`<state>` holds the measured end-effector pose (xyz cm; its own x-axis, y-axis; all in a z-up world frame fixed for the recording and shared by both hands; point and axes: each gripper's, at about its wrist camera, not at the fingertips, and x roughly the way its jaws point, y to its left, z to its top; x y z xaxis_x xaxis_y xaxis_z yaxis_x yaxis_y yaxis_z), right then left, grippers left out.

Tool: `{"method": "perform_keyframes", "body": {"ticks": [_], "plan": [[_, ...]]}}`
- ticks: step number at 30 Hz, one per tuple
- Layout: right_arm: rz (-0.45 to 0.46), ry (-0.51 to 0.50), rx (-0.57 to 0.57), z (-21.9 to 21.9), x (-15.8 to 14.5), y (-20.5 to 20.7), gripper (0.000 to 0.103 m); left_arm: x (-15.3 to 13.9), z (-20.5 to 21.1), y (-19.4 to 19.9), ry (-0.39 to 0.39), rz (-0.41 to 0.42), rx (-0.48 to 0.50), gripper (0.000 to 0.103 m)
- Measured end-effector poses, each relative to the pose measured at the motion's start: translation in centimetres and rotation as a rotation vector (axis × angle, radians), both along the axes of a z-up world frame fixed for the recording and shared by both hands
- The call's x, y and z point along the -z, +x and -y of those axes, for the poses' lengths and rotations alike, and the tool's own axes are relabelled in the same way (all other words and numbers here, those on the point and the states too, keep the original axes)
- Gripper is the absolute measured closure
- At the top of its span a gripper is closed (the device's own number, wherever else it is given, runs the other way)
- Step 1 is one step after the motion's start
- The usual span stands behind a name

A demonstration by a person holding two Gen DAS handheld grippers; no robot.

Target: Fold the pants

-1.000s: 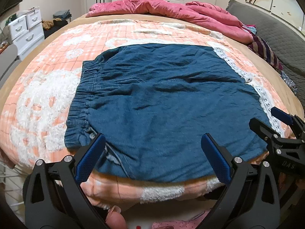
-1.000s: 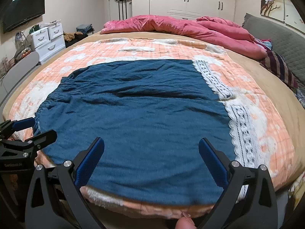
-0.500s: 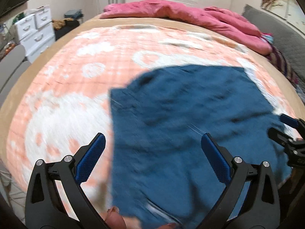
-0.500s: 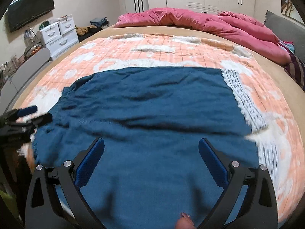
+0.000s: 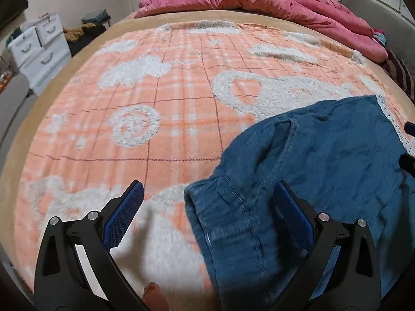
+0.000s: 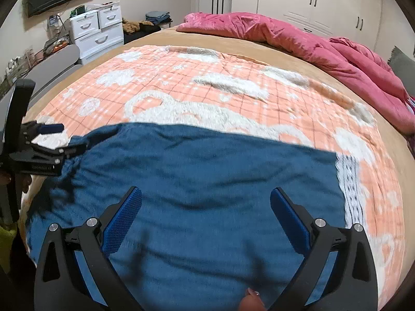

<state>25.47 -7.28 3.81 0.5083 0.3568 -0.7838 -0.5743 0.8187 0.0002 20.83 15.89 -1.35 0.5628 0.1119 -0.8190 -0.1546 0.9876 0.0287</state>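
Note:
Dark blue pants (image 5: 324,168) lie flat on the orange and white blanket (image 5: 168,103). Their gathered waistband edge (image 5: 197,207) sits between the fingers of my open left gripper (image 5: 207,189), whose right finger hovers over the cloth. In the right wrist view the pants (image 6: 207,168) spread wide, with a white lace hem (image 6: 350,181) on the right. My right gripper (image 6: 206,190) stands open above the cloth and holds nothing. The left gripper (image 6: 62,140) shows at the pants' left edge, and the right gripper (image 5: 409,143) peeks in at the far right.
A rumpled pink duvet (image 6: 311,39) lies along the far side of the bed. White drawers (image 6: 96,31) stand at the back left, white wardrobes (image 6: 311,0) behind. A grey headboard (image 5: 376,13) rises on the right. A fingertip (image 6: 250,303) shows at the bottom.
Both grippers have moved forward over the bed, still open. The left view has swung left, so the pants now lie on its right. The pants have not been gripped.

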Motion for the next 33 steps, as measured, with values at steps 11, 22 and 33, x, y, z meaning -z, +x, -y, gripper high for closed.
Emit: {"method": "perform_keyframes", "body": {"ticks": [11, 22, 33], "plan": [[-0.038, -0.087, -0.166, -6.4, 2.1, 4.9, 0.004, 2.2, 0.2, 1.6, -0.029, 0.023, 0.05, 0.067], [0.014, -0.313, -0.404, -12.1, 4.4, 7.6, 0.005, 0.2, -0.8, 0.0, -0.14, 0.134, 0.087, 0.079], [-0.068, -0.171, -0.483, -11.6, 4.7, 5.8, 0.096, 0.6, -0.9, -0.2, -0.14, 0.135, 0.118, 0.077]]}}
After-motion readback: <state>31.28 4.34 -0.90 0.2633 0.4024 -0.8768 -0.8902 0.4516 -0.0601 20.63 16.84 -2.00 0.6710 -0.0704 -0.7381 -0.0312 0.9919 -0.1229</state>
